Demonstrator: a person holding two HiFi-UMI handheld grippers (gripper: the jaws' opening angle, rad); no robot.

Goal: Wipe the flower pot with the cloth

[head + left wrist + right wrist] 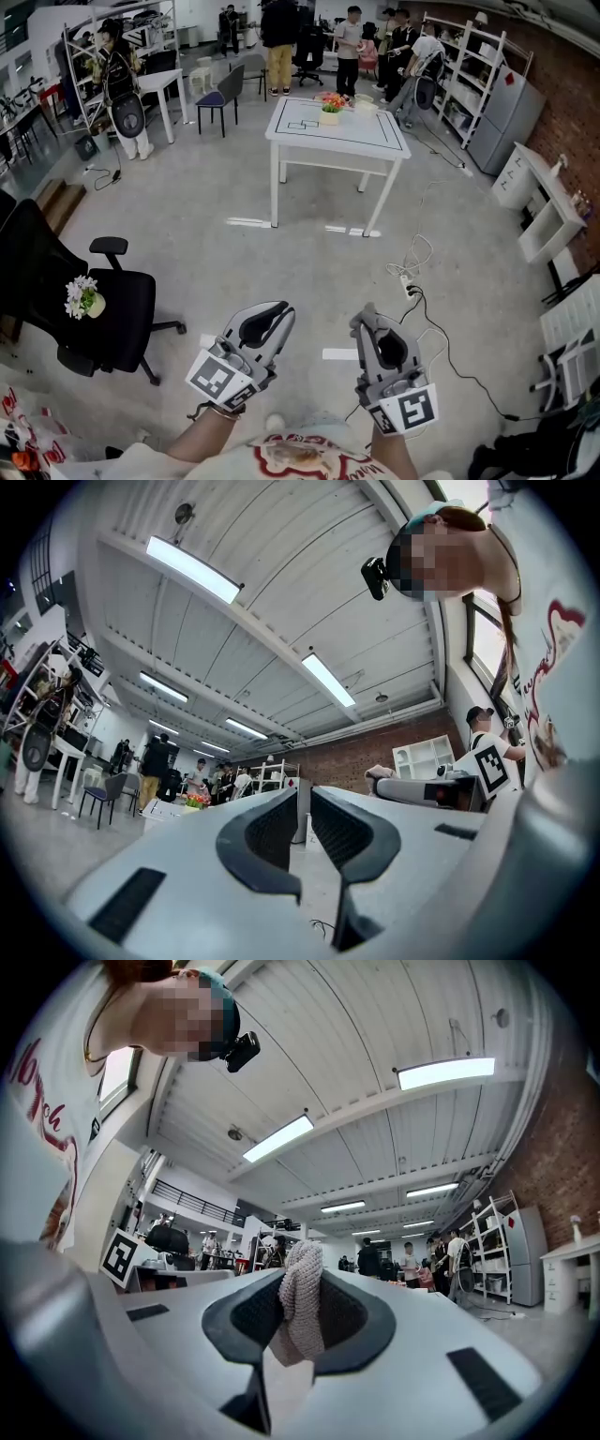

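A small pot of orange and pink flowers (330,111) stands on the white table (375,141) far ahead, with a bowl beside it. Another pale pot with white flowers (85,299) sits on the seat of a black office chair (122,319) at the left. My left gripper (280,311) is held low in front of me, shut, with nothing between its jaws (305,806). My right gripper (367,317) is beside it, shut on a beige knitted cloth (302,1305) that sticks up between the pads. Both grippers point slightly upward, far from either pot.
A power strip and cables (410,281) lie on the floor ahead right. White shelving (548,211) lines the right wall by a grey cabinet (502,117). Several people stand behind the table, and a dark chair (221,97) is at the back left.
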